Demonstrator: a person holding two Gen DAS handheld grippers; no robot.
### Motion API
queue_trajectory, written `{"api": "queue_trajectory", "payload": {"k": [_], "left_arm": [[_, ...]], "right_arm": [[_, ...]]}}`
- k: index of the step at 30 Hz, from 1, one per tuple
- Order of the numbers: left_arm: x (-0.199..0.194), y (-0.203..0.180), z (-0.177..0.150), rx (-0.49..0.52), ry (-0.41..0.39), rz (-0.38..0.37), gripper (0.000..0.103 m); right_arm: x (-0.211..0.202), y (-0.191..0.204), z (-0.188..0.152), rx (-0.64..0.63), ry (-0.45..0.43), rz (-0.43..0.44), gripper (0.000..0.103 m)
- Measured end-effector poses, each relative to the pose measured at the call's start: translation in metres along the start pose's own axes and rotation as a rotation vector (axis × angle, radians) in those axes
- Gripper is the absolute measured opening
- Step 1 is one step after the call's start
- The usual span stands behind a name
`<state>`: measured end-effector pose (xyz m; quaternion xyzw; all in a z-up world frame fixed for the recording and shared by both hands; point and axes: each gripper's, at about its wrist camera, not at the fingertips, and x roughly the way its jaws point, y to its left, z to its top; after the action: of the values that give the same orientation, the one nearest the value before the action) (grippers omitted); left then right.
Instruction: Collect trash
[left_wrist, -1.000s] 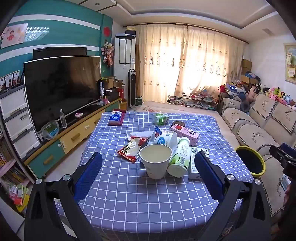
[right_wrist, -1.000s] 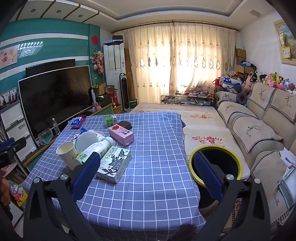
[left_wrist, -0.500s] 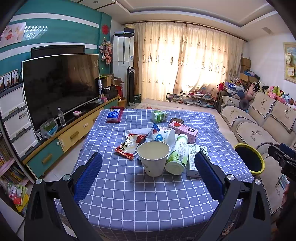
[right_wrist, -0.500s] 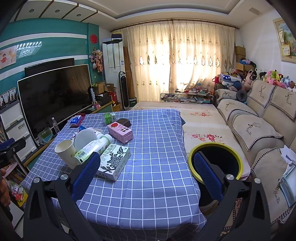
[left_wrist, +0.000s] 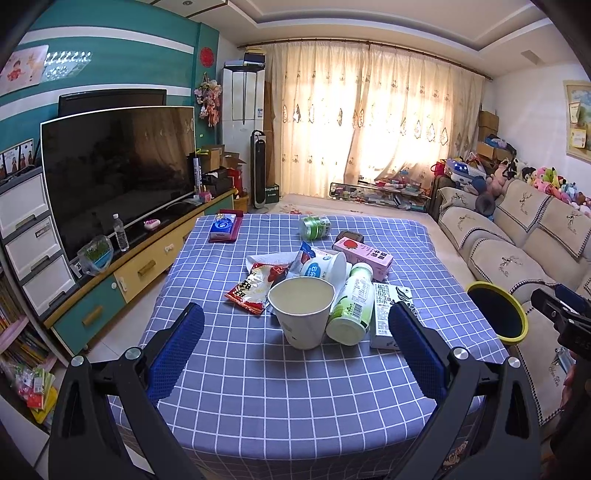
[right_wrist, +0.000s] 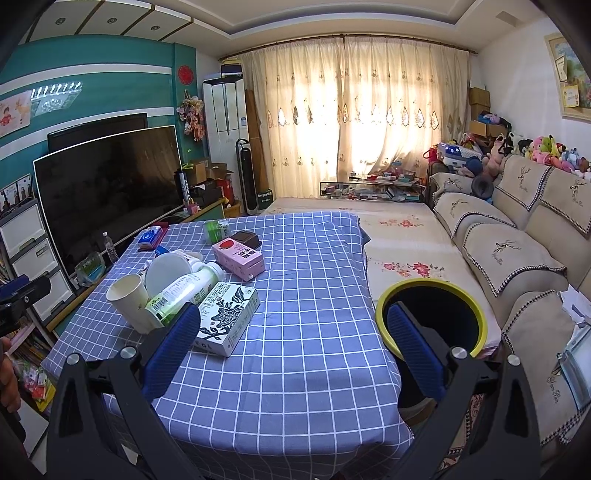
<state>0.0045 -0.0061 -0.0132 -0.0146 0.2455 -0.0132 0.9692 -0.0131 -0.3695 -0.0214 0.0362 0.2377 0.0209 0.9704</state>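
White paper, the cup (left_wrist: 301, 317) stands upright dead ahead of my left hand-held gripper (left_wrist: 295, 354), framed between its two blue pads, which are spread wide with nothing in them. That is the relation I care about: straight forward, a little beyond the fingertips, mouth up, so its axis is vertical and a level side grasp should suit it. My right hand-held gripper (right_wrist: 291, 343) is also wide open and empty, and it sits further right, looking past the pile toward the bin (right_wrist: 432, 314), whose yellow rim stands just off the right edge of the desk (right_wrist: 306, 354). I judge the left hand nearer the cup, the right nearer the black-and-white carton (right_wrist: 227, 319).

The crowding is what I would watch. A green bottle (left_wrist: 351, 306) lies on its side leaning against the cup's right flank, long axis running near to far, and the carton lies flat just right of that. A red wrapper (left_wrist: 253, 290) lies behind the cup on the left, a white tub (left_wrist: 327, 267) and a pink carton (left_wrist: 364, 254) further back. Closing on the cup, the right pad could nudge the bottle and set it rolling.
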Motion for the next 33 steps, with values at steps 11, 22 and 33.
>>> {"api": "queue_trajectory", "payload": {"k": [11, 22, 33], "left_arm": [[0.003, -0.002, -0.002, 0.004, 0.007, -0.003, 0.098], [0.009, -0.004, -0.006, 0.003, 0.019, -0.011, 0.098], [0.012, -0.008, -0.008, 0.011, 0.028, -0.013, 0.098]], "right_arm": [[0.002, -0.001, 0.000, 0.002, 0.004, -0.002, 0.097], [0.006, -0.003, -0.005, 0.004, 0.014, -0.002, 0.097], [0.007, -0.004, -0.007, 0.007, 0.021, -0.002, 0.097]]}}
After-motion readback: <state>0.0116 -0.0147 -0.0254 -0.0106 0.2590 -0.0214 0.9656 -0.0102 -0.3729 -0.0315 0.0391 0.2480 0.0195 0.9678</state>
